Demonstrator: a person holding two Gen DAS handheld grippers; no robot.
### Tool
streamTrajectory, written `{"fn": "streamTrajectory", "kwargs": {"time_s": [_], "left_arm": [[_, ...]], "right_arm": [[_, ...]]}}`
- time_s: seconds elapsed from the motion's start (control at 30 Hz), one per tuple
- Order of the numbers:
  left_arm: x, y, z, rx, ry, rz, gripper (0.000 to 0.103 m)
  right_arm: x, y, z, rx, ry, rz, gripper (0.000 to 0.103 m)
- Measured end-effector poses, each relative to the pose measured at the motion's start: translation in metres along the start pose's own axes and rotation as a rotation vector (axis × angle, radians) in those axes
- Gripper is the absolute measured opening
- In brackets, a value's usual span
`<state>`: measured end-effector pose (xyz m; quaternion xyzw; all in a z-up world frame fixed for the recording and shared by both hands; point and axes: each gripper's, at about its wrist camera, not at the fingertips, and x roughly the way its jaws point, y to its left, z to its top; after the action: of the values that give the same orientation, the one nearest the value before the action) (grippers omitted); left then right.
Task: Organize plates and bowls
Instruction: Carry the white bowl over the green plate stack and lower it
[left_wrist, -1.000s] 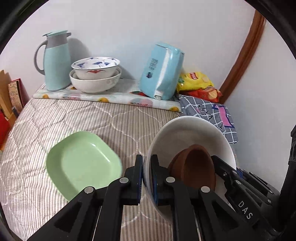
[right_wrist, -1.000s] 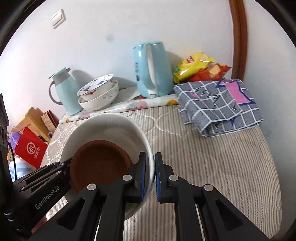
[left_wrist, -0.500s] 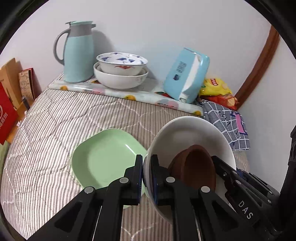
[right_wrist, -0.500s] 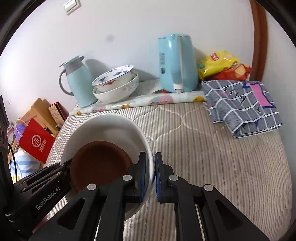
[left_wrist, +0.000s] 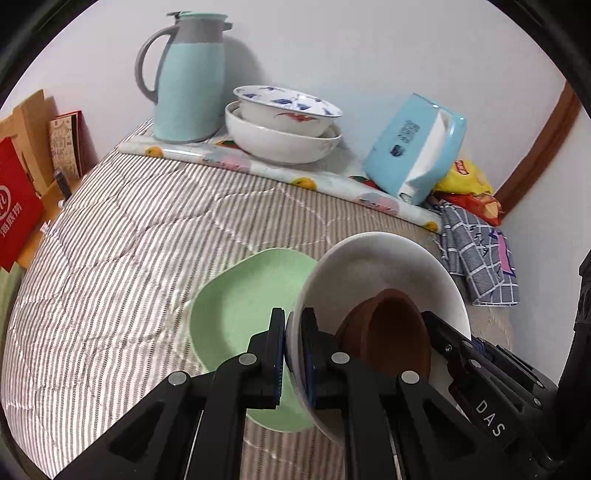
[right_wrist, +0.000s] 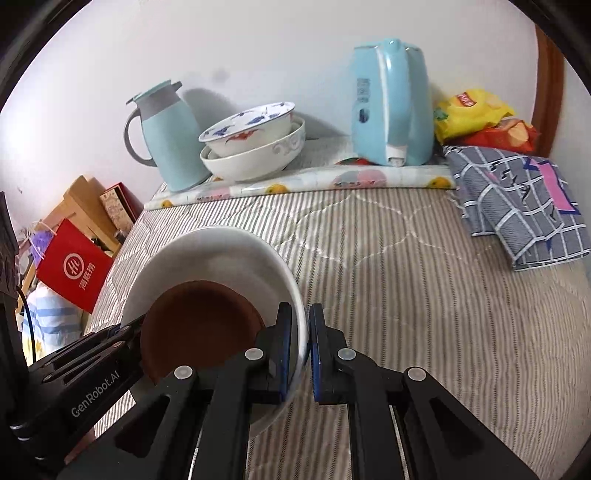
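Two black handheld grippers carry one large white bowl (left_wrist: 384, 266) between them above a bed covered in a grey striped quilt (left_wrist: 122, 240). The left gripper (left_wrist: 293, 354) pinches the bowl's rim on one side, its jaws nearly closed on the thin wall. The right gripper (right_wrist: 299, 350) clamps the opposite rim in the same way. A smaller brown bowl (right_wrist: 199, 325) sits inside the white bowl, leaning against its wall. In the left wrist view, a pale green square plate (left_wrist: 240, 306) lies flat on the quilt, partly under the held bowl. At the far edge of the bed, on a fruit-patterned mat (left_wrist: 325, 181), two more bowls sit nested (left_wrist: 282, 129), the upper one white with blue markings. A light blue thermos jug (left_wrist: 186, 74) stands beside them, and a light blue electric kettle (right_wrist: 391, 103) stands near snack bags (right_wrist: 480, 118) and a folded checked cloth (right_wrist: 521, 199).
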<state>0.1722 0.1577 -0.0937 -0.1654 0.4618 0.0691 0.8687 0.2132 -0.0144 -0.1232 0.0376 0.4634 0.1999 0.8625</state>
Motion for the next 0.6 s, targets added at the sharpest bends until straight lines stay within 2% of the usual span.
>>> {"fn": "streamTrajectory", "kwargs": {"time_s": [0.6], "left_arm": [[0.035,0.042,0.005,-0.038,0.064,0.029,0.009]], "right_arm": [[0.053,0.029,0.000,-0.014,0.082,0.009,0.009]]}}
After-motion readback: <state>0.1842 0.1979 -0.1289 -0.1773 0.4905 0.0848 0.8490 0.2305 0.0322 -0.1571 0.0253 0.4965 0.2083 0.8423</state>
